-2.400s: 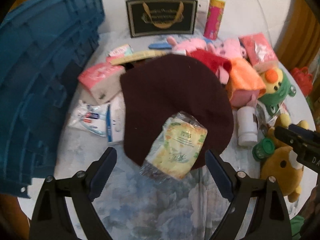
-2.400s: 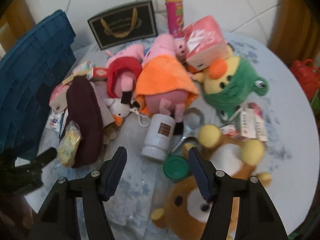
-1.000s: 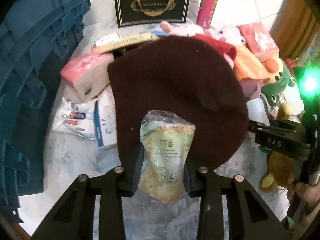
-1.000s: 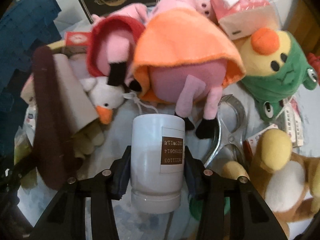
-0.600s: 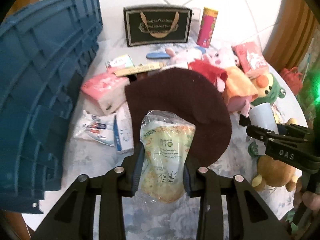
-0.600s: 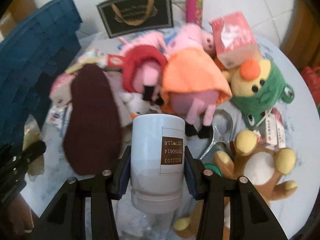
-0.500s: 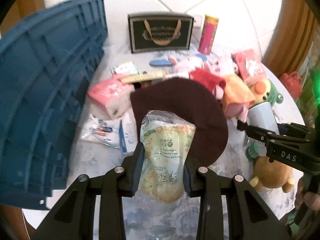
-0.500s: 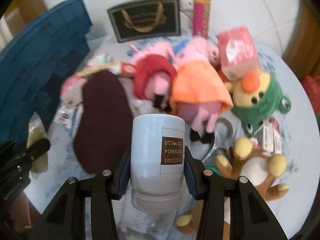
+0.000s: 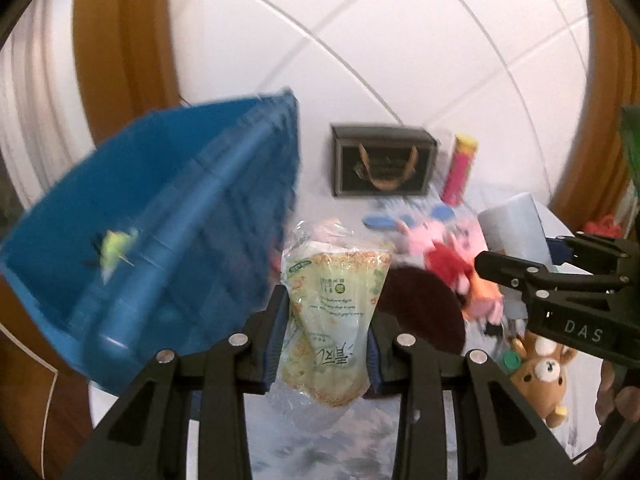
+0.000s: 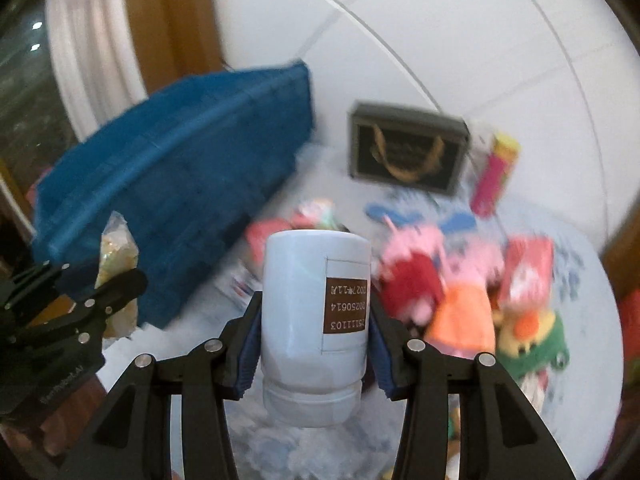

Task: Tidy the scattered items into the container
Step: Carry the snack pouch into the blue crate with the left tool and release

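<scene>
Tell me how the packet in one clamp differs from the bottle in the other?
The snack packet is a soft, crinkly clear bag printed yellow-green, while the white bottle is a hard, smooth cylinder with a brown label. The packet bulges between the left gripper's fingers; the bottle keeps its shape in the right gripper. The bottle is held cap end toward the camera. Both are gripped and lifted above the table, near the blue crate.

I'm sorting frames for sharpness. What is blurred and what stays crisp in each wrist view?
Left wrist view: blue crate and toys smeared; snack packet in the left gripper crisp. Right wrist view: crate and black gift bag blurred; white bottle in the right gripper sharp.
</scene>
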The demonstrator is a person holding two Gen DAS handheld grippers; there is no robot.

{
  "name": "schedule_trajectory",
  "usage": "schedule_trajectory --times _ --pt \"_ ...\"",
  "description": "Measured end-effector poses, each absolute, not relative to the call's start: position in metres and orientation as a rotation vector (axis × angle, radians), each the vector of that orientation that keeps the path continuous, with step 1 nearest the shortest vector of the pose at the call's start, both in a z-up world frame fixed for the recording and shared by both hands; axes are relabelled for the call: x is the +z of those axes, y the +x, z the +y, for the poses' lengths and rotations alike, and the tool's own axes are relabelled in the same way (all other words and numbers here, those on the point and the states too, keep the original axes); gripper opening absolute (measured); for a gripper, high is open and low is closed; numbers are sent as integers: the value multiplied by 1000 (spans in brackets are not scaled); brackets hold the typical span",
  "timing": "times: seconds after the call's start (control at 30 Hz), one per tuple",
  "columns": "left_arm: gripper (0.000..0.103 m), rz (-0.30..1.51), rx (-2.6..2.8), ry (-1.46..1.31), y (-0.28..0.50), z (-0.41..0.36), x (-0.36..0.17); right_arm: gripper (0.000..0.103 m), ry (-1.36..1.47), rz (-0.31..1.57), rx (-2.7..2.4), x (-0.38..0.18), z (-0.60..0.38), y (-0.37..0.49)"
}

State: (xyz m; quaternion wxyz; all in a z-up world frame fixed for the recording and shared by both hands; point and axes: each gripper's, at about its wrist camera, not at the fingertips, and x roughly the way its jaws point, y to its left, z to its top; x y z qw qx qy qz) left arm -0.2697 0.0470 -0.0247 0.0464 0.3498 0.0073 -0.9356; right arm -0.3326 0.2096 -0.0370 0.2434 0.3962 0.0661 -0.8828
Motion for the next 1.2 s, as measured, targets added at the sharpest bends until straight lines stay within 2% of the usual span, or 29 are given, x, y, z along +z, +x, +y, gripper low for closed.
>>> schedule_trajectory --times 0.27,0.3,0.33,0.43,0.53,0.87,1.03,1.2 --pt "33 30 -2795 1046 -289 -56 24 46 966 247 -2337 28 100 -347" --pt "34 24 -2783 1060 -294 -70 26 39 970 254 -2336 32 84 -354" --pt "34 22 -2775 1077 -299 -86 27 30 981 257 -2339 33 70 -362" --pt "34 3 -2760 1125 -315 -126 24 30 1045 251 -2355 24 44 -382" --pt "34 -4 -2780 1151 -326 -144 14 30 1155 197 -2374 -15 57 -384" --pt "34 -77 -2984 1197 -335 -94 4 30 1519 16 -2406 -139 99 -387" --pt "34 -113 -3071 1180 -316 -43 12 31 1557 -7 -2416 -153 126 -366" --pt "34 -129 -3084 1180 -298 -8 14 32 1545 2 -2422 -145 148 -343"
